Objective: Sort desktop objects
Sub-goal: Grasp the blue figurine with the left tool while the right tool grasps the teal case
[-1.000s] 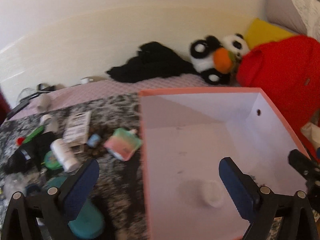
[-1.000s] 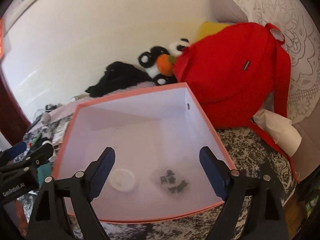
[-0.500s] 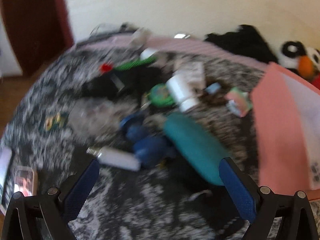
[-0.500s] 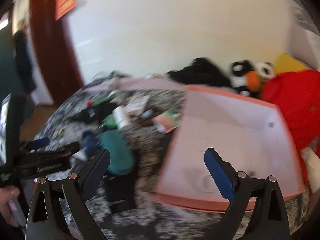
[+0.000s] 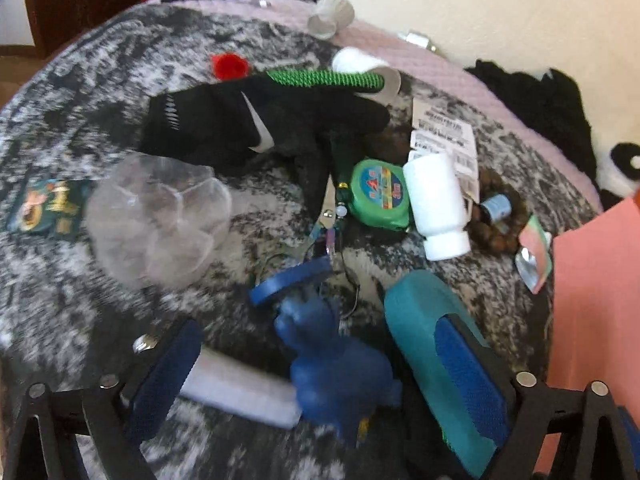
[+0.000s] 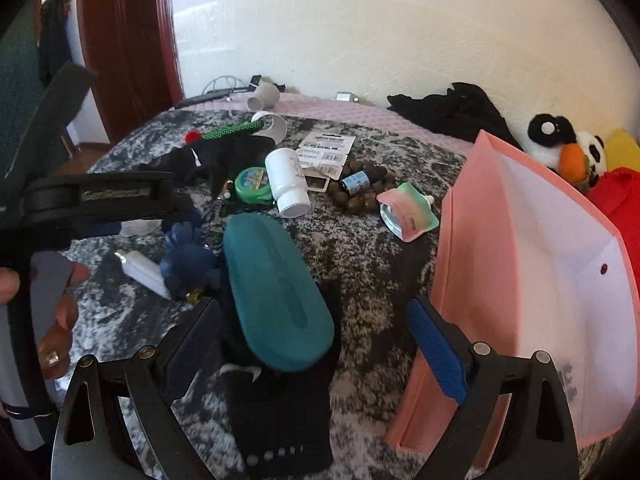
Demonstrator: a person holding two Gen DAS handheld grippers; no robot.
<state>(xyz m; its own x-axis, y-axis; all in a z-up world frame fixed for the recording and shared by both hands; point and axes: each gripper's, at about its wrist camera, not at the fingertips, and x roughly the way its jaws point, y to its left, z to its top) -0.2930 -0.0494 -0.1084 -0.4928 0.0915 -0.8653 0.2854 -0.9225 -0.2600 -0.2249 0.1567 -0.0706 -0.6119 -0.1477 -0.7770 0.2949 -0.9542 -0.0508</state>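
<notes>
With both grippers gaping and empty, the left gripper (image 5: 316,376) hangs over the blue plush toy (image 5: 336,364) and the right gripper (image 6: 316,344) over the teal oblong case (image 6: 276,292) beside the pink cardboard box (image 6: 520,264), so a pick seems next: descend and close.

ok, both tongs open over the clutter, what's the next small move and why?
Probably lower the right tongs onto the teal case and close. It lies between the open fingers, nearest the pink box. The left tongs hover open over the blue toy.
</notes>
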